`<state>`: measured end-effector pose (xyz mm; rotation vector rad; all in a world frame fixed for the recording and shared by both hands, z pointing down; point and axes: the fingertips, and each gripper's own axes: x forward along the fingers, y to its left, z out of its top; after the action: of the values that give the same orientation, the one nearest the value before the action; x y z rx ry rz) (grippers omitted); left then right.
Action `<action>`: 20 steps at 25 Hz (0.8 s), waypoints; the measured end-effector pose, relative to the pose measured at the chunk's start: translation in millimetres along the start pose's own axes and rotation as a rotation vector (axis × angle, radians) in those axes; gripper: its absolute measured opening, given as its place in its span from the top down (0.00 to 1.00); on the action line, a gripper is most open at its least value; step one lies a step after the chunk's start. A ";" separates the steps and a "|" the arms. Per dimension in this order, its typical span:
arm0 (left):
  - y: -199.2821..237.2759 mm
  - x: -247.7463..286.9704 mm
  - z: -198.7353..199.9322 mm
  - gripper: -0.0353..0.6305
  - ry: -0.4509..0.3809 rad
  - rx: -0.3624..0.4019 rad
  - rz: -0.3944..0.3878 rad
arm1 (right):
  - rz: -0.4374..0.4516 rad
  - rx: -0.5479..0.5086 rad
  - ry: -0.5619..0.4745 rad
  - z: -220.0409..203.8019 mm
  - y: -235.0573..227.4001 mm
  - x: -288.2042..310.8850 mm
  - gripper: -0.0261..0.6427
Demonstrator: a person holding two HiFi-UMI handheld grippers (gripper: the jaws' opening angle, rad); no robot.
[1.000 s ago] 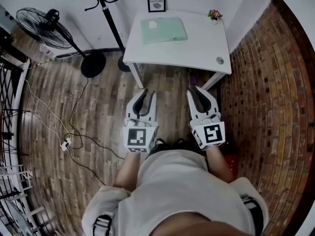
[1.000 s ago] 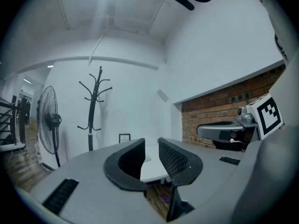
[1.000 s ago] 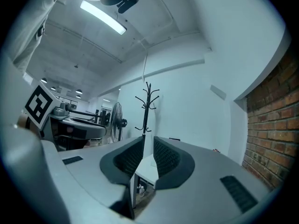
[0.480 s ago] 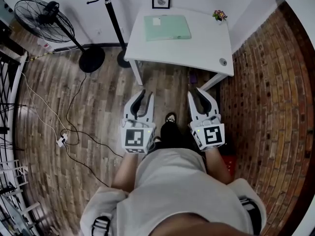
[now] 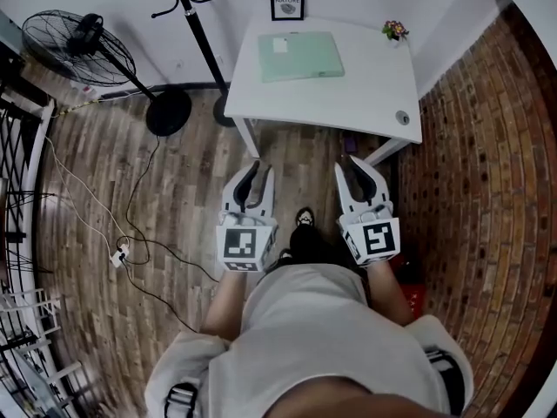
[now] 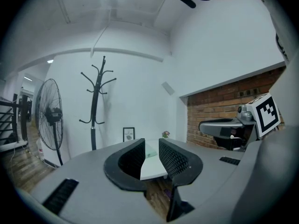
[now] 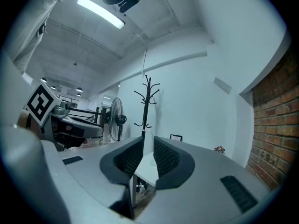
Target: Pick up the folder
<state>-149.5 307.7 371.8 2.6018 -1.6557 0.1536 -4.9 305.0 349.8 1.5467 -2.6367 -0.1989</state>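
- The folder (image 5: 300, 56) is pale green, flat and rectangular, with a smooth cover and a small white label near one of its far corners.
- It lies flat on the white desk (image 5: 365, 94), close to the far edge and nearer to the far left corner than to the right one.
- The desk top is smooth and rectangular. A small pot of flowers (image 5: 394, 30) stands at its far right corner, and a round grey disc (image 5: 402, 117) sits near its near right corner.
- The left tool (image 5: 261, 169) is over the wooden plank floor (image 5: 174, 198), well apart from the near edge of the desk. Its ribbed black jaws stand a narrow gap apart and hold nothing.
- The right tool (image 5: 350, 161) is beside it, also short of the desk. Its jaws are likewise only a little apart, with nothing between them.
- A framed picture (image 5: 287, 2) leans on the wall behind the desk.
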 end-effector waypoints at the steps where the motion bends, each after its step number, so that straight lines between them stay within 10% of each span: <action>1: 0.2 6.2 0.0 0.82 0.004 -0.003 -0.007 | -0.001 0.004 0.005 -2.2 -4.3 4.2 0.86; 20: 21.8 131.6 5.5 0.82 0.076 -0.019 -0.011 | 0.033 0.050 0.028 -29.5 -94.4 94.8 0.86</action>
<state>-113.6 179.4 381.0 2.5566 -1.6104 0.2326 34.3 174.6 364.9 1.5082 -2.6629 -0.1092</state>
